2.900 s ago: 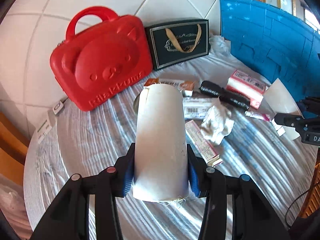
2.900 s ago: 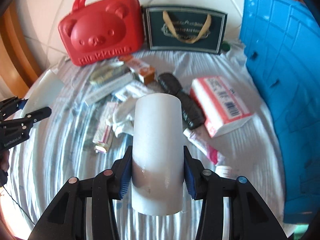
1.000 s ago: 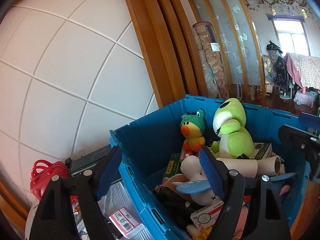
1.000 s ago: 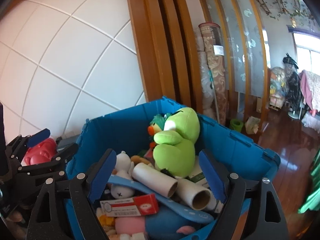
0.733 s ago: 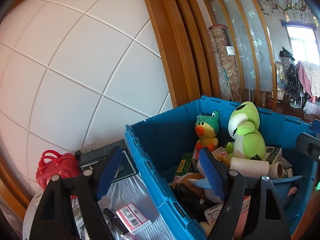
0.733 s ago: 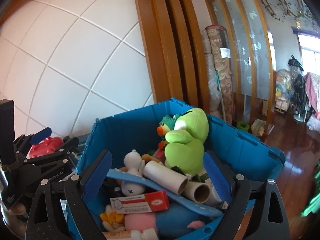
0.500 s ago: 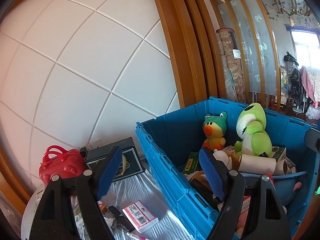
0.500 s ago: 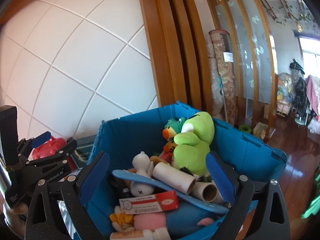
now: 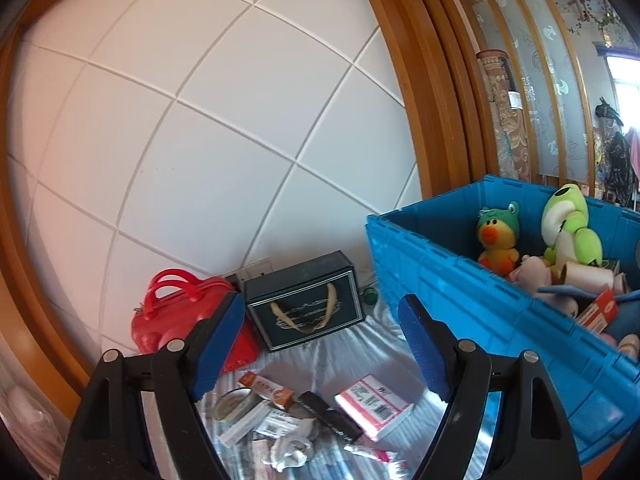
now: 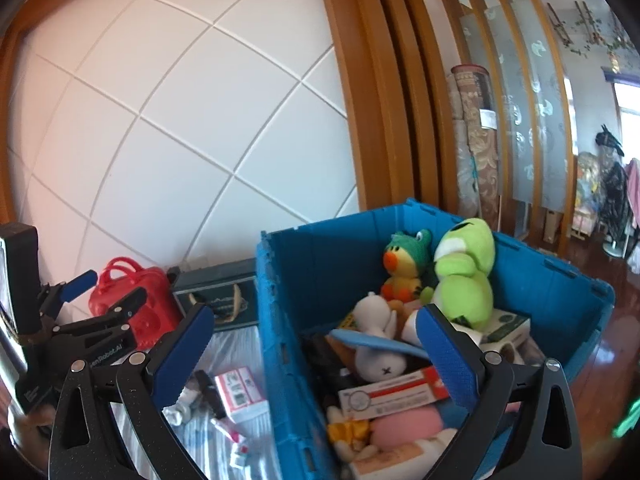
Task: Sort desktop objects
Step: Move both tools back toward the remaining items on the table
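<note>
Both grippers empty, agape; blue crate (image 10: 520, 276) contents half-buried.

Left wrist view over table (image 9: 352, 344), right wrist view over blue crate (image 10: 288, 320), both sharing crate and wall

Toys (image 10: 460, 280) fill the crate (image 10: 288, 320), right of the handbag (image 9: 304, 304).

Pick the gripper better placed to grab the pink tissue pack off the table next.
Probably left. The left gripper, open and empty, looks down at the pink tissue pack; the right gripper is over the blue crate.
</note>
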`<act>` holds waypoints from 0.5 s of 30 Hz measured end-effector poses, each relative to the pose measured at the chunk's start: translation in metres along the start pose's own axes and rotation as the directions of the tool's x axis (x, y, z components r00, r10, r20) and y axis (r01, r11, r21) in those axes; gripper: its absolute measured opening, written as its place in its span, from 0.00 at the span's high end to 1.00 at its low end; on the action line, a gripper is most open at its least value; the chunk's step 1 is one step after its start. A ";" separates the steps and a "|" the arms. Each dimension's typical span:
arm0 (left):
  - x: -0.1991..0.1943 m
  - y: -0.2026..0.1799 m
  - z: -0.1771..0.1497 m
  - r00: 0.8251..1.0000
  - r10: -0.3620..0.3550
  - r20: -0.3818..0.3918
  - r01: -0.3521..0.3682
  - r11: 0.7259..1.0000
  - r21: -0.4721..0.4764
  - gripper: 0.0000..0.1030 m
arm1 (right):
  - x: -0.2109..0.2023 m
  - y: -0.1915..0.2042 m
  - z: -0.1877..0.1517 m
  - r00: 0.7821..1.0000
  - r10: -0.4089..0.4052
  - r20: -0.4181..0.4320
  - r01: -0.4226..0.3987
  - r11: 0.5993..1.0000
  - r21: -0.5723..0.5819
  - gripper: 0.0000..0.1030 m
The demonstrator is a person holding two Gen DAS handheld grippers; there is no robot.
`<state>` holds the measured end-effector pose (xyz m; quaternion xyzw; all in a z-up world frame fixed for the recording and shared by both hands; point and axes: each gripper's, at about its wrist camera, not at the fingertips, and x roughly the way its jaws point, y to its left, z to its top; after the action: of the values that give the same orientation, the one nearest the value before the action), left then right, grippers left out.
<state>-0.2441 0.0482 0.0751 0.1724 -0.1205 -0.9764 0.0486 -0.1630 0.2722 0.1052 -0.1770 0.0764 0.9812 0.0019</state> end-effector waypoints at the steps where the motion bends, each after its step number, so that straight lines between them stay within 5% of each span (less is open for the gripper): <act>1: -0.002 0.014 -0.005 1.000 0.015 0.000 -0.015 1.000 0.004 0.23 | 0.001 0.011 -0.002 1.000 0.007 -0.005 -0.007 1.000 -0.005 0.00; 9: -0.007 0.124 -0.060 0.986 0.163 -0.030 -0.162 0.986 0.046 0.23 | 0.024 0.095 -0.035 0.993 0.079 -0.084 -0.082 0.996 -0.043 0.00; 15: 0.004 0.166 -0.101 0.976 0.183 -0.114 -0.180 0.983 0.040 0.23 | 0.043 0.133 -0.066 0.982 0.110 -0.156 -0.119 0.992 -0.045 0.00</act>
<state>-0.2041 -0.1348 0.0231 0.2184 -0.1470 -0.9542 0.1421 -0.1848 0.1293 0.0488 -0.2474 0.0596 0.9649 -0.0653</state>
